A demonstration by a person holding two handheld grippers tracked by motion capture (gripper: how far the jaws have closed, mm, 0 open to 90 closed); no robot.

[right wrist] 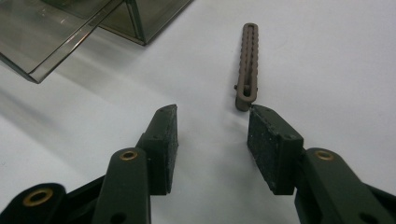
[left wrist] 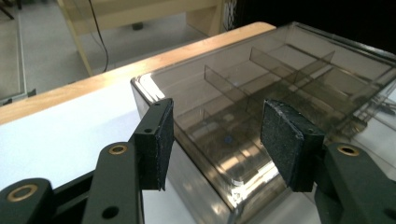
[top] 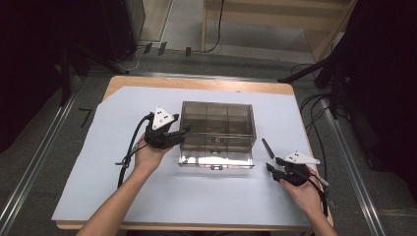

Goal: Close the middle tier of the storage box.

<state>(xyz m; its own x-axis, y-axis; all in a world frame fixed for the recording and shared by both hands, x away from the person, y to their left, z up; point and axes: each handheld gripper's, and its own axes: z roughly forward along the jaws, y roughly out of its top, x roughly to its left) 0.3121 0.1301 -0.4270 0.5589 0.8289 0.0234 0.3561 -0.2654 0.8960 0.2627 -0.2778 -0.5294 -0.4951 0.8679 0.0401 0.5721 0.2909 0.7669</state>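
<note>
A smoky clear plastic organizer box [top: 217,130] with inner dividers sits mid-table, its lid [top: 216,158] folded down toward the front. My left gripper [top: 179,133] is open at the box's left wall; in the left gripper view [left wrist: 215,140] its pads straddle the near corner of the box [left wrist: 261,107]. My right gripper [top: 273,169] stands open on the paper to the right of the box. A slim brown ridged strip [top: 268,148] lies just beyond it; in the right gripper view the strip [right wrist: 247,65] ends at the tip of the right pad [right wrist: 271,144], outside the gap of the gripper [right wrist: 212,140].
White paper [top: 98,172] covers most of the wooden table [top: 147,82]. Cables [top: 314,113] and dark stands crowd the floor at the right, and a wooden frame [top: 295,19] stands behind the table. The lid's corner [right wrist: 51,56] lies left of the right gripper.
</note>
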